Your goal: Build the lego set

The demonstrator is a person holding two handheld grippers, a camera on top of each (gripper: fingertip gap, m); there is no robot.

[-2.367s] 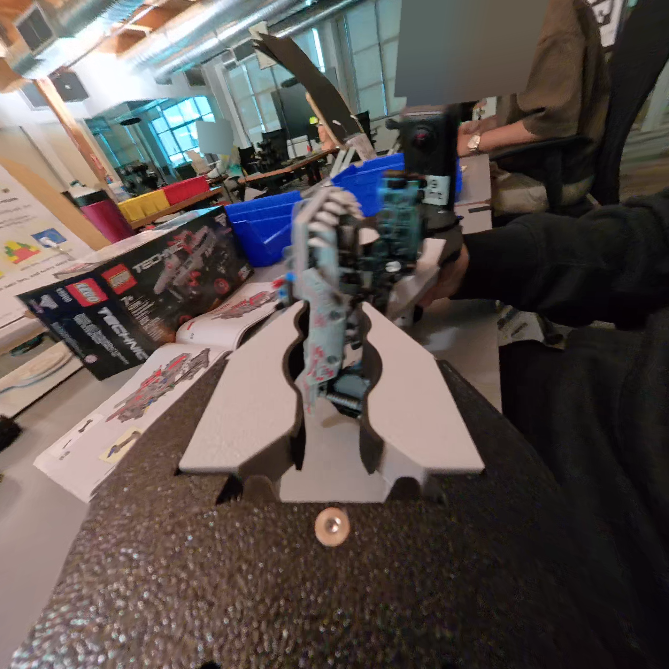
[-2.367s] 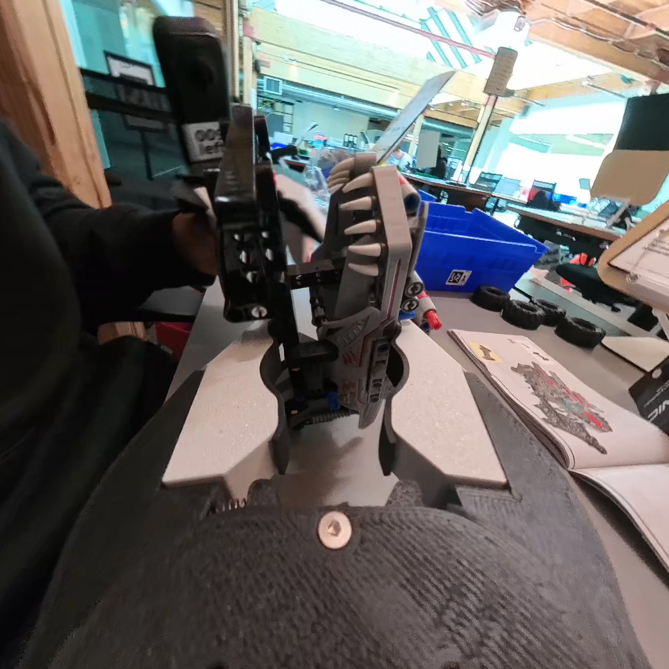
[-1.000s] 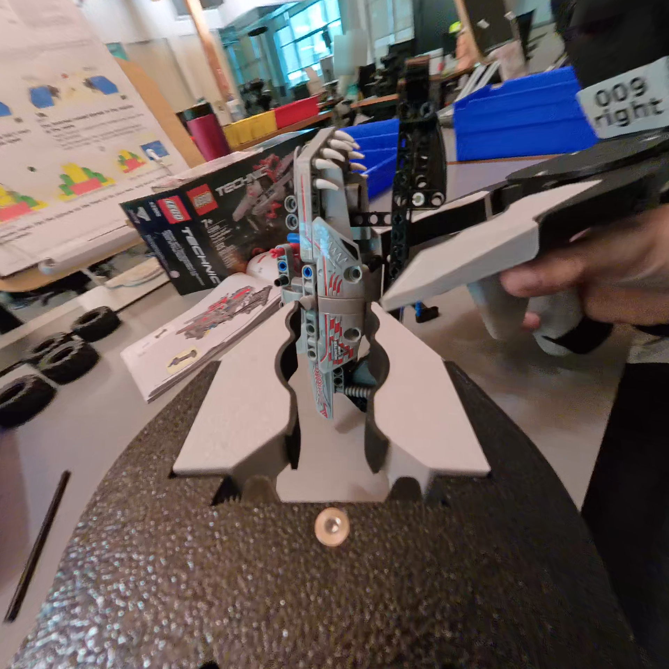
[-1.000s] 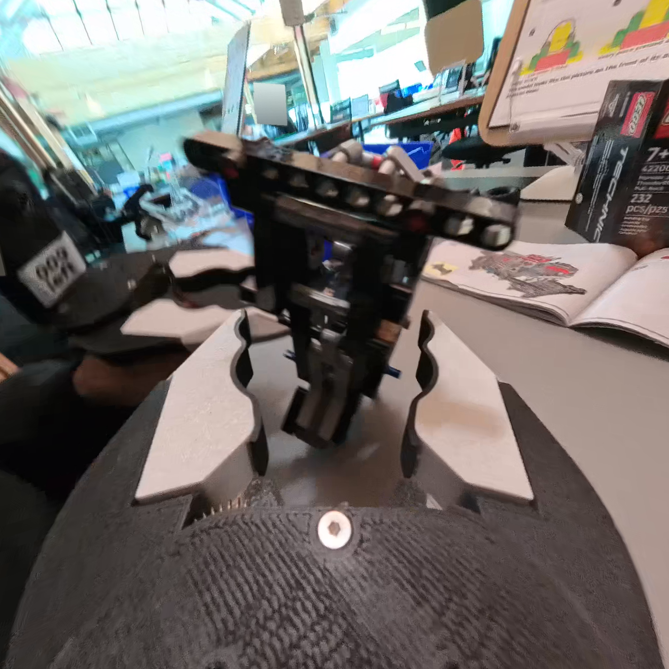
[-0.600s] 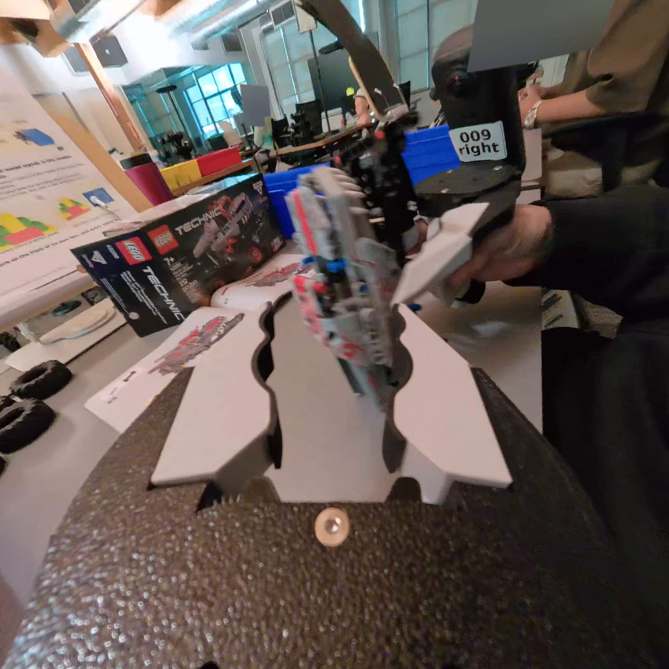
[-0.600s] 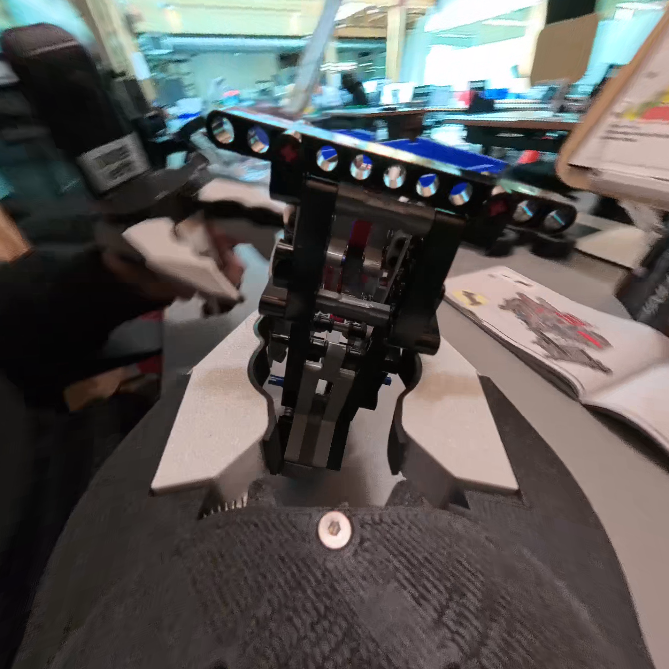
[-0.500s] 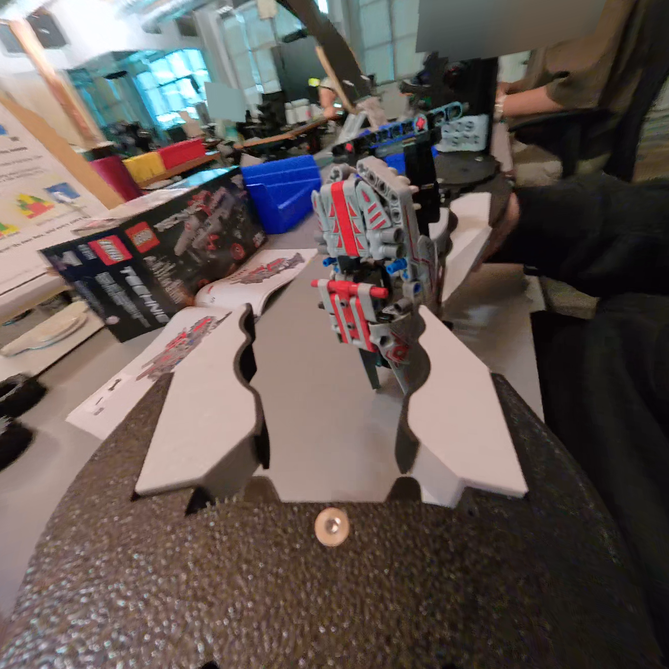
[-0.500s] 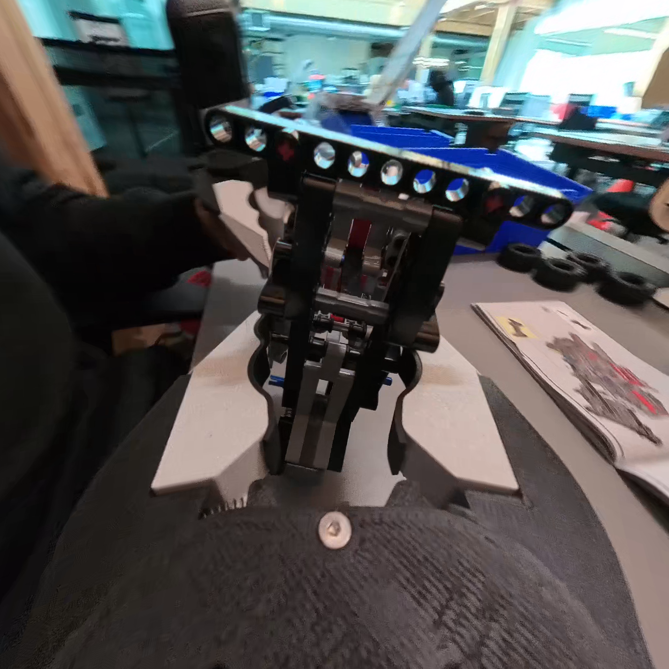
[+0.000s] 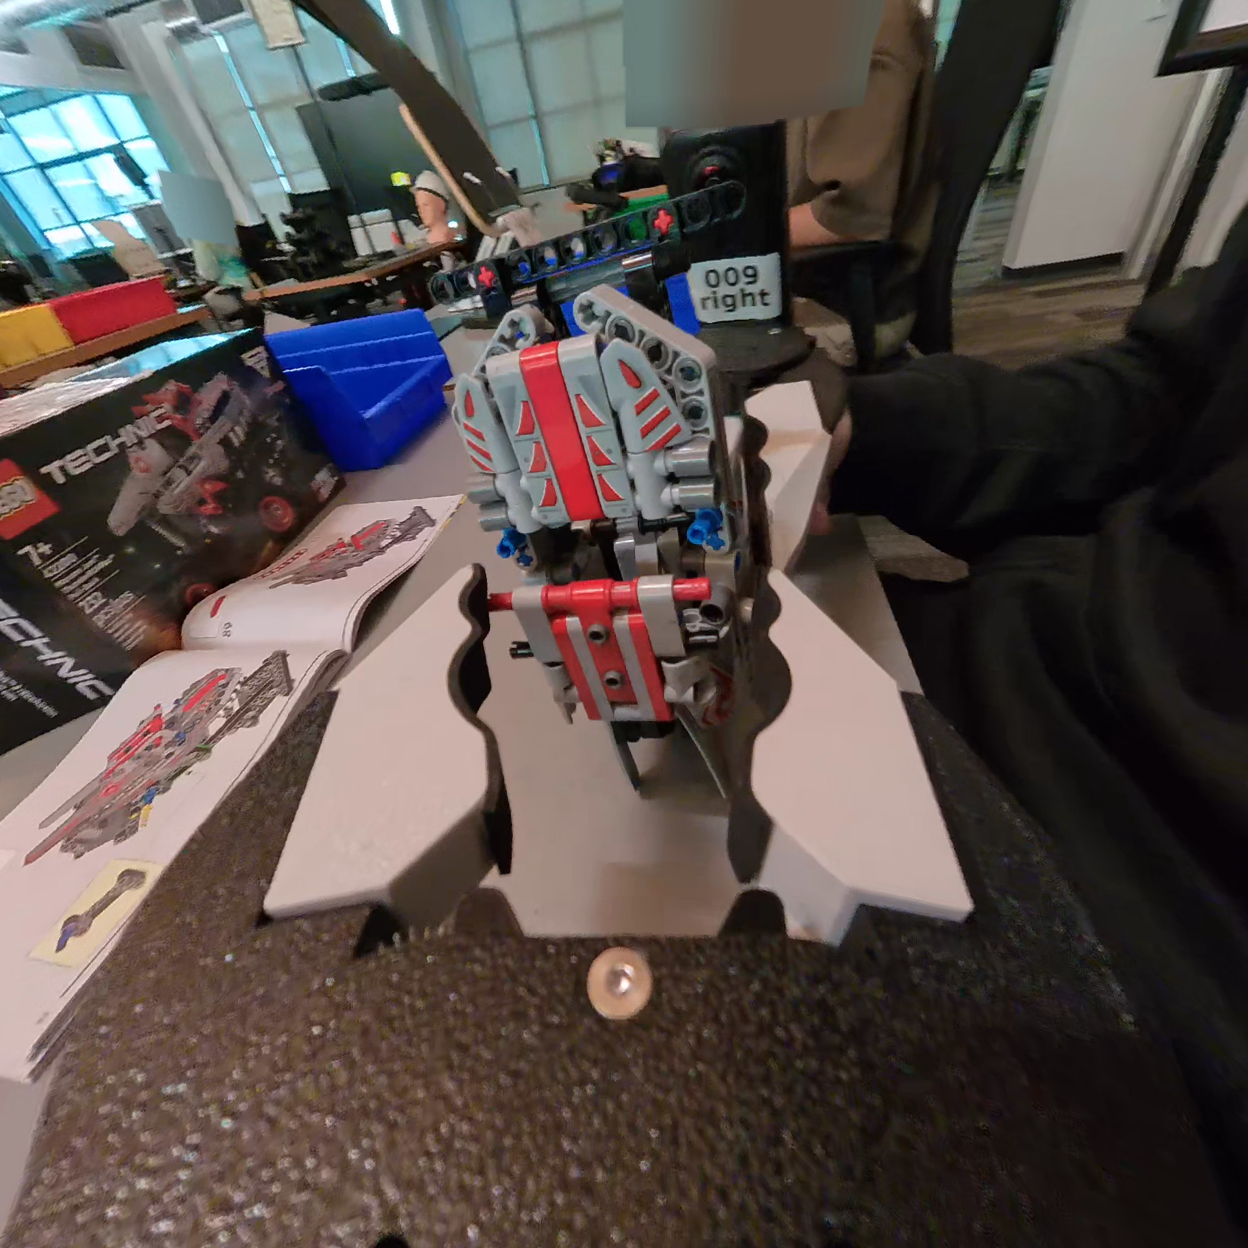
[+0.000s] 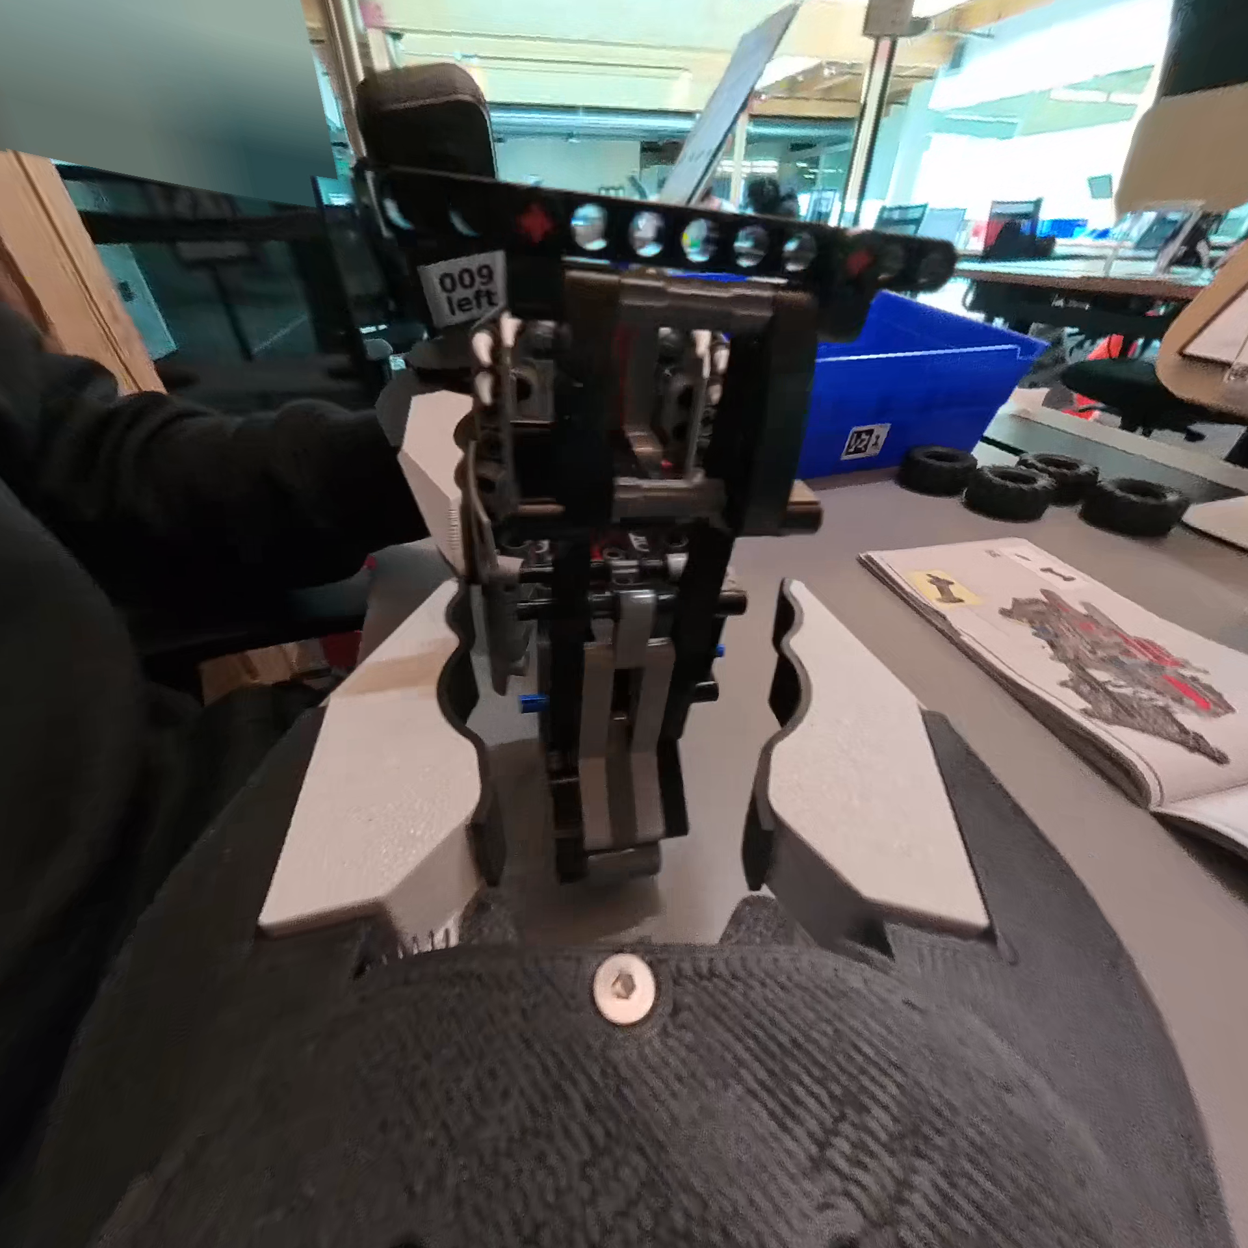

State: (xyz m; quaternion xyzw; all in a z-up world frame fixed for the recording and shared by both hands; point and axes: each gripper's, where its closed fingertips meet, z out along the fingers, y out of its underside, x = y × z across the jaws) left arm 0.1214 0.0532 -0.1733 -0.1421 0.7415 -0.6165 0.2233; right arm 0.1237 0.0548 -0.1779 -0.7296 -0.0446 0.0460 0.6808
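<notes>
The tabletop (image 10: 878, 540) carries the open instruction booklet (image 10: 1080, 648) at right and loose tyres (image 10: 1013, 489) far right. We hold the lego model (image 9: 594, 527) upright above it, between both grippers — left gripper (image 9: 618, 682) and right gripper (image 10: 625, 695) each have fingers apart around it. Whether any finger presses it, we cannot tell. It looks light, stiff, yet apt to pop apart; grip the black frame. Its underside is hidden.
</notes>
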